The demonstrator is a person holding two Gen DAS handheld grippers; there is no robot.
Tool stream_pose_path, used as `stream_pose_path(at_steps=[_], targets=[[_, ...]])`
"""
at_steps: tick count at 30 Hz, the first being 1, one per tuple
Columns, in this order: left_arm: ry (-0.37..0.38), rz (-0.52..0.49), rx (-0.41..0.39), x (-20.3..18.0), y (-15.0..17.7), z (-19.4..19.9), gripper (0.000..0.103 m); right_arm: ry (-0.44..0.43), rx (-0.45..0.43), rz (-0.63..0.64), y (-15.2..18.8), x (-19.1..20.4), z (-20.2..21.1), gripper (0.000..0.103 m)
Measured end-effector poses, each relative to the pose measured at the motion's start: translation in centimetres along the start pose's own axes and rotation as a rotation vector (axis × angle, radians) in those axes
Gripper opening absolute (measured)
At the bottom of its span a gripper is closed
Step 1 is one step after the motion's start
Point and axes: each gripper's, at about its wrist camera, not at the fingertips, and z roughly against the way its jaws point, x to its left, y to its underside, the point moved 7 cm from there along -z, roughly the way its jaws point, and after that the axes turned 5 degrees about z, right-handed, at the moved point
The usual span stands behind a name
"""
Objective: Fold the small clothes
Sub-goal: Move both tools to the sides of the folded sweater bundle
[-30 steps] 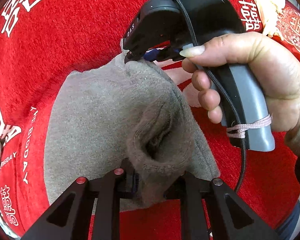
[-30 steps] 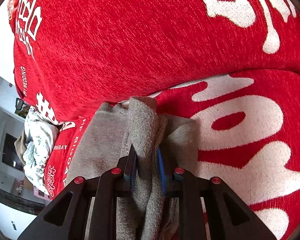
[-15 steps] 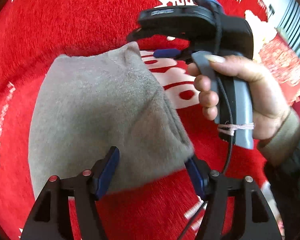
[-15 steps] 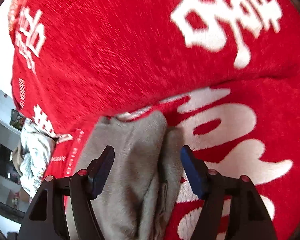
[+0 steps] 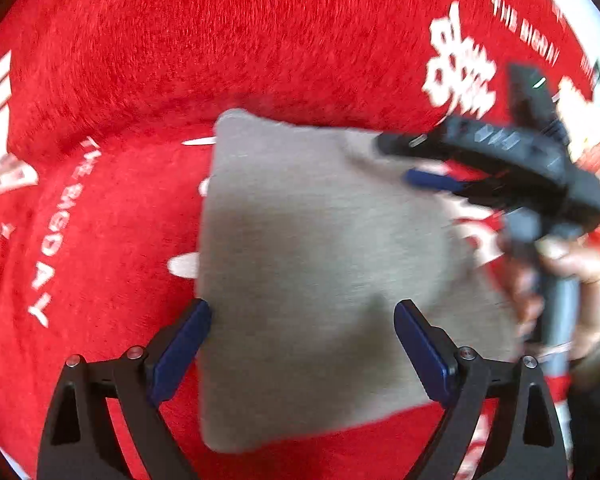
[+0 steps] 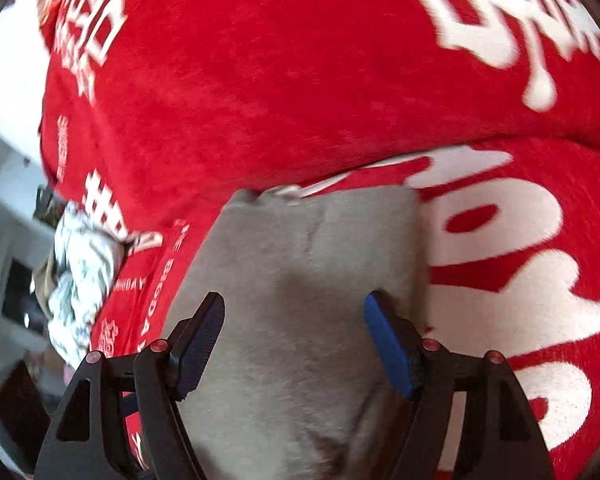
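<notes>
On the red plush blanket with white lettering [image 5: 260, 40], a folded grey knit garment [image 5: 320, 272] lies flat.
Left gripper [image 5: 302, 336] and right gripper [image 6: 294, 334] hover above it, jaws spread, gripping nothing.

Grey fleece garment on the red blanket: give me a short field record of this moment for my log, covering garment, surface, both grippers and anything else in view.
garment: grey fleece garment, lying folded and flat
surface: red plush blanket with white lettering
left gripper: open, over the garment's near edge, holding nothing
right gripper: open, over the garment, holding nothing
other: crumpled white patterned cloth at the blanket's left edge
image quality: motion blur in both views
</notes>
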Motion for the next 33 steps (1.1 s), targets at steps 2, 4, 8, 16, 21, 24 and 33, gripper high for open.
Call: stream_pose_path(at_steps=[2,4,8,16,21,24,33], targets=[[-0.036,-0.034,0.034,0.4,0.4,-1.7,0.093,0.026,0.000,0.000,0.2,-0.5,0.4,0.076],[-0.007,-0.003,0.042,1.1,0.8,-1.5,0.093,0.079,0.001,0.030,0.3,-0.3,1.5,0.076],[0.070,0.081,-0.010,2.9,1.1,1.3,0.093,-0.057,-0.068,0.092,1.8,3.0,6.1,0.076],[0.001,0.095,-0.026,5.7,2.5,2.0,0.093,-0.192,0.013,0.206,9.5,7.7,7.4,0.079],[-0.029,0.065,-0.006,6.3,4.1,0.4,0.094,-0.092,0.012,0.142,12.0,3.4,6.8,0.075],[-0.014,0.069,0.005,6.6,4.2,0.6,0.094,-0.093,-0.011,0.107,12.1,2.7,8.3,0.076],[0.033,0.078,-0.055,5.7,-1.3,2.7,0.093,0.032,-0.131,0.199,8.0,4.9,11.4,0.080]])
